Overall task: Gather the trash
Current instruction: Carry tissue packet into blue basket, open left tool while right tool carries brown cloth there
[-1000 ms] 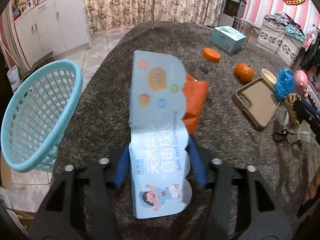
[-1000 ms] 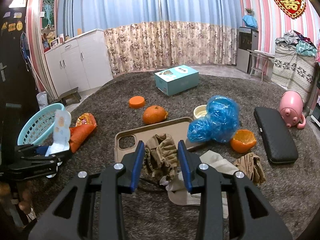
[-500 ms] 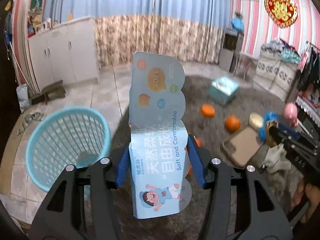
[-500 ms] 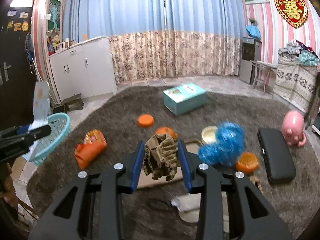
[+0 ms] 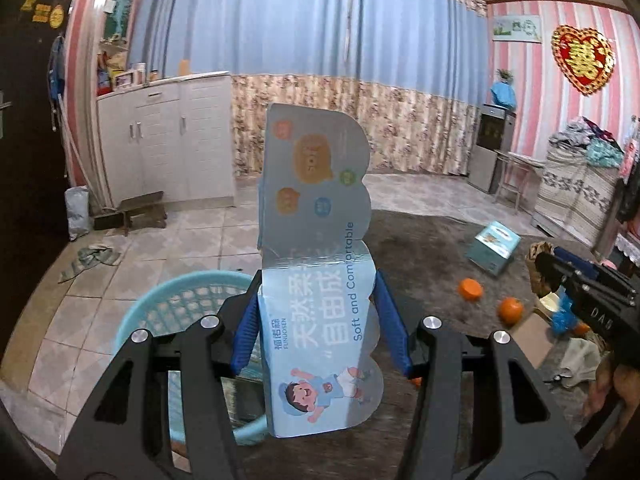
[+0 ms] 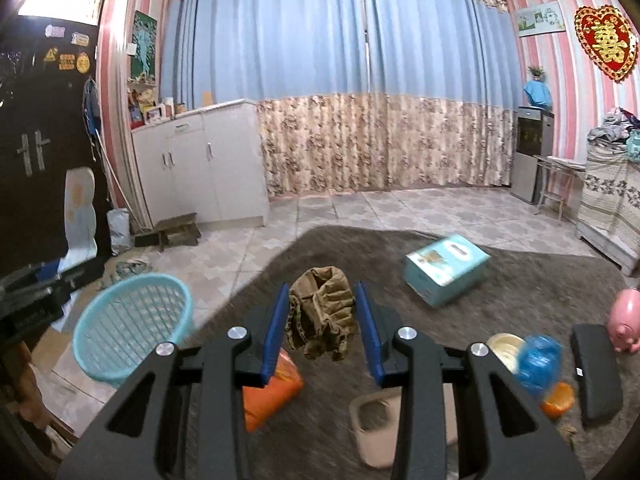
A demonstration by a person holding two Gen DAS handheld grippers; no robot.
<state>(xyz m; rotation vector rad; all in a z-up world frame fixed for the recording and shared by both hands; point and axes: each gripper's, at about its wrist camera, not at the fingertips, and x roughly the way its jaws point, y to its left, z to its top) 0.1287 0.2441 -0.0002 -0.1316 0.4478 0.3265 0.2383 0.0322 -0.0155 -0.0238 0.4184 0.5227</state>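
My left gripper (image 5: 316, 320) is shut on a light blue printed card package (image 5: 320, 264), held upright in the air above and just right of the turquoise basket (image 5: 180, 308). My right gripper (image 6: 322, 314) is shut on a crumpled brown wrapper (image 6: 320, 312), lifted over the grey rug. The basket (image 6: 132, 320) sits on the floor at the rug's left edge in the right wrist view. The left gripper and its package (image 6: 80, 212) show at the far left there. The right gripper (image 5: 560, 268) shows at the right in the left wrist view.
On the rug lie an orange snack bag (image 6: 272, 392), a teal box (image 6: 446, 274), a blue plastic bag (image 6: 536, 360), a halved orange (image 6: 558, 400), a black case (image 6: 596, 376), a pink piggy bank (image 6: 626, 320) and a tan phone case (image 6: 376, 428). White cabinets (image 6: 200, 172) stand behind.
Both grippers have risen from the rug with their loads. The left one has swung left over the basket. The right one has lifted the brown wrapper and turned left toward the basket.
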